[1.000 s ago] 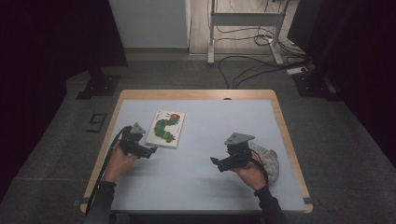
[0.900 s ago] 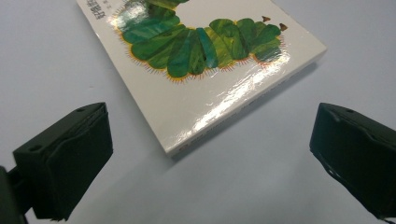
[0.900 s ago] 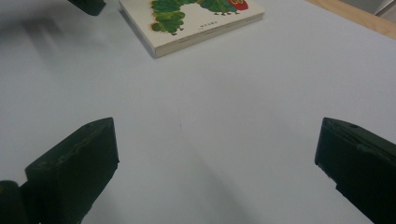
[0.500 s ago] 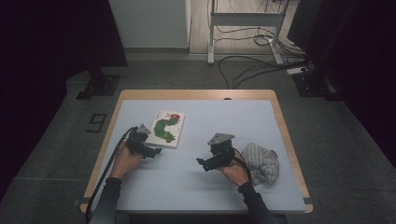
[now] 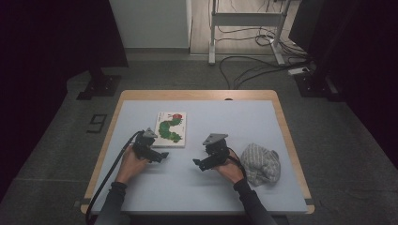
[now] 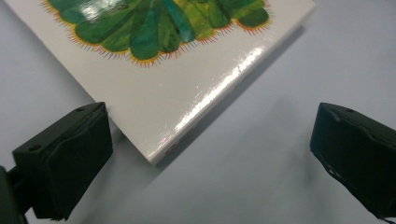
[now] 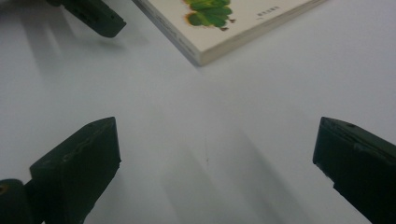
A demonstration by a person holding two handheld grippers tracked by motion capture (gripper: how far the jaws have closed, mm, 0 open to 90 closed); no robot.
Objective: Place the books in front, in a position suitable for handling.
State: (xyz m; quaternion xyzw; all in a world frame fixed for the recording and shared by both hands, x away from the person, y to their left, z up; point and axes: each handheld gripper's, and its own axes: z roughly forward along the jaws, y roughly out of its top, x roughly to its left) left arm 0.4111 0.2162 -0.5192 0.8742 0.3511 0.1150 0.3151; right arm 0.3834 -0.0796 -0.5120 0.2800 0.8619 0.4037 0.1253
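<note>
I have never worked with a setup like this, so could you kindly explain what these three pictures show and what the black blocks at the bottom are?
No robot here: a person sits at a pale blue table holding a hand tool with two jaws in each hand. The high view looks down from above; the left gripper and right gripper show there. The other two pictures come from cameras riding on those tools, so the black blocks are each tool's own jaws. Both stand wide open and hold nothing. On the table lie a picture book with a green caterpillar cover and a crumpled grey knitted cloth. The left gripper's jaws straddle the book's near corner without gripping it; the right gripper points toward the book over bare table.
</note>
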